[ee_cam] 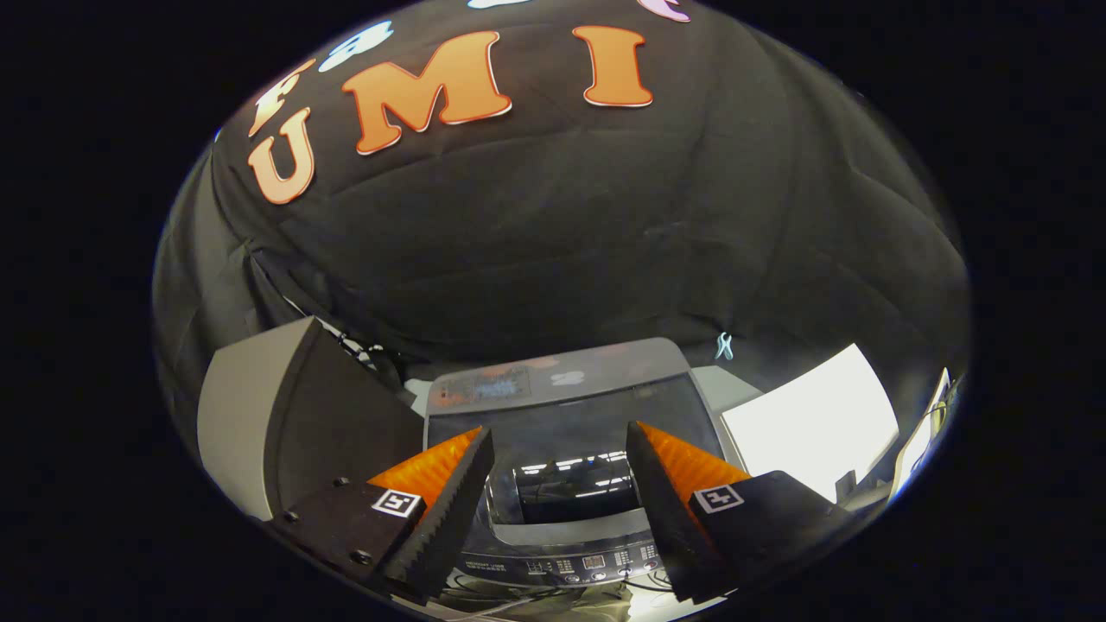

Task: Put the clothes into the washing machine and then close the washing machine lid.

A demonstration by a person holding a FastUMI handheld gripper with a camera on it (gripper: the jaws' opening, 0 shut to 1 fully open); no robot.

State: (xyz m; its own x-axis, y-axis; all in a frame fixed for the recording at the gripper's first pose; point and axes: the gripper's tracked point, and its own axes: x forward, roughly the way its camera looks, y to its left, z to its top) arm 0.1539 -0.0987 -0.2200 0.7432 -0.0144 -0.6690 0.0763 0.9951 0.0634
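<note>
Gripper (560,449) spread wide, holding nothing, hovering over the washing machine (562,406) at 12 o'clock — lid (566,432) looks down already. Probably start or finish; no clothes spotted — can't tell which.

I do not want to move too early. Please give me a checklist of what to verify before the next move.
1. gripper open, nothing between its fingers: ok.
2. clothes in the gripper, ready for loading: not ok.
3. washing machine close, just beyond the fingers: ok.
4. lid open for loading: not ok, it looks shut.
5. Where the clothes lie: cannot tell.
</note>
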